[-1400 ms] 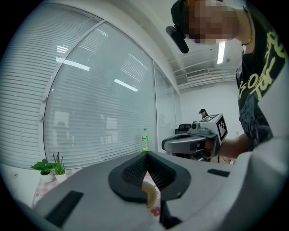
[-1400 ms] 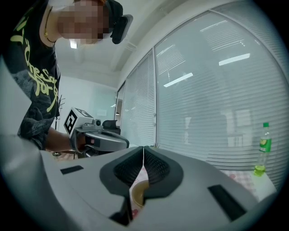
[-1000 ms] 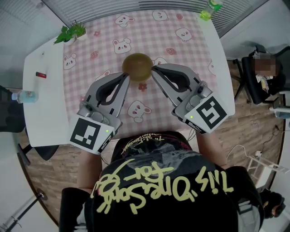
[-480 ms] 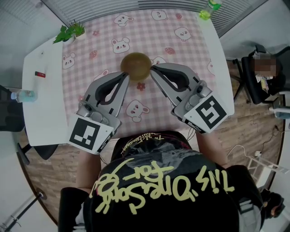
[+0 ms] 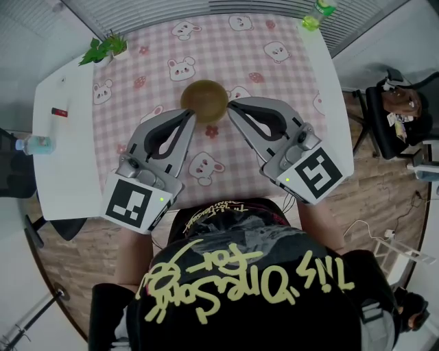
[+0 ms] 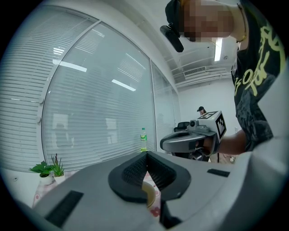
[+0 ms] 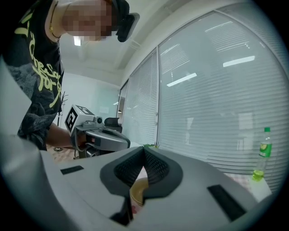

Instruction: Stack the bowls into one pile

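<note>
Nothing has shifted since a second ago. I see the left gripper [image 5: 193, 114] and right gripper [image 5: 230, 107] with jaws pressed together on nothing, tips flanking the olive-brown bowl [image 5: 204, 100] at upper centre, on the pink checked tablecloth [image 5: 274, 82].

I see bowl [image 5: 204, 100] on table [image 5: 68, 171], between tips of my left gripper [image 5: 193, 115] and right gripper [image 5: 230, 107]. Plant [image 5: 106, 48] far ahead-left of left gripper; bottle [image 5: 317, 14] far ahead-right of right gripper.
</note>
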A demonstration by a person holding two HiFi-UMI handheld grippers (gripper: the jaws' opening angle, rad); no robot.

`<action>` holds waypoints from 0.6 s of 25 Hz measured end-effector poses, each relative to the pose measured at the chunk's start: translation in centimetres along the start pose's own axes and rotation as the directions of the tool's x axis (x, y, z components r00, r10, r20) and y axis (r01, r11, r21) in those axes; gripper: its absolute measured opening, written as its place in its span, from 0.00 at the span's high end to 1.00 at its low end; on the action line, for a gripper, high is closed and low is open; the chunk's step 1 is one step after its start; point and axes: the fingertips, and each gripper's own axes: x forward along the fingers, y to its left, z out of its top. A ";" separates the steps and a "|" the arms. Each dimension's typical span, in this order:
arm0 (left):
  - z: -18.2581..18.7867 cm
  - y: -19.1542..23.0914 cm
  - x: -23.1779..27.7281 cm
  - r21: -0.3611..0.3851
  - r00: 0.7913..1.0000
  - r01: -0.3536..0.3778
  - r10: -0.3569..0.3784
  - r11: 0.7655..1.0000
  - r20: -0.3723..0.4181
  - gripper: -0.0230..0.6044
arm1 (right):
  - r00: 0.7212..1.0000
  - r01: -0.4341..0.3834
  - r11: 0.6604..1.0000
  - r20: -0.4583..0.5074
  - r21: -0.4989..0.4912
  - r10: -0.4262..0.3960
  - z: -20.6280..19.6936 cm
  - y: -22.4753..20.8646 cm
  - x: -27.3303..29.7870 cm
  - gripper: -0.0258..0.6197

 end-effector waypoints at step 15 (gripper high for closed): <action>-0.8 0.0 0.4 -0.004 1.000 -0.011 0.011 1.000 -0.013 0.97 | 1.000 0.000 1.000 -0.001 0.020 0.000 -0.8 -0.3 0.1 0.96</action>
